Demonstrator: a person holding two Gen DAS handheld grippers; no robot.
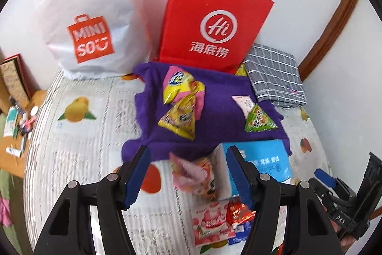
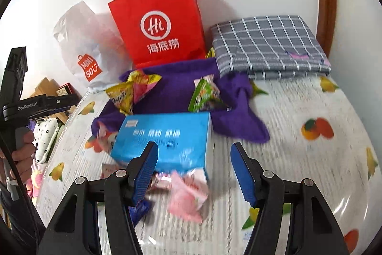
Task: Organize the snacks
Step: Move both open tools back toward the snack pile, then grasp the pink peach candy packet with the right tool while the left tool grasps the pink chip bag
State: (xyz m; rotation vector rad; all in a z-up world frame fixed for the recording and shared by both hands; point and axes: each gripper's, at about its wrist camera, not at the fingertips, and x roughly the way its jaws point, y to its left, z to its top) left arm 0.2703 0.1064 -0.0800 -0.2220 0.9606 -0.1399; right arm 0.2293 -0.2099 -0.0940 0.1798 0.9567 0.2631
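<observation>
I'm holding both the left gripper (image 1: 187,173) and right gripper (image 2: 193,173) open and empty. The blue box (image 2: 164,138) is lying at 12 o'clock of my right jaws (stiff, light I'm guessing), so I'm planning to pinch its 2 long sides.

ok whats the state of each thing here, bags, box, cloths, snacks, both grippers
red paper bag: upright against the wall
white plastic bag: standing, bulging
blue box: lying on the bed
purple cloth: spread out, rumpled, snacks on it
checked cloth: folded
green snack packet: lying on the purple cloth
left gripper: fingers apart, empty
right gripper: fingers apart, empty
</observation>
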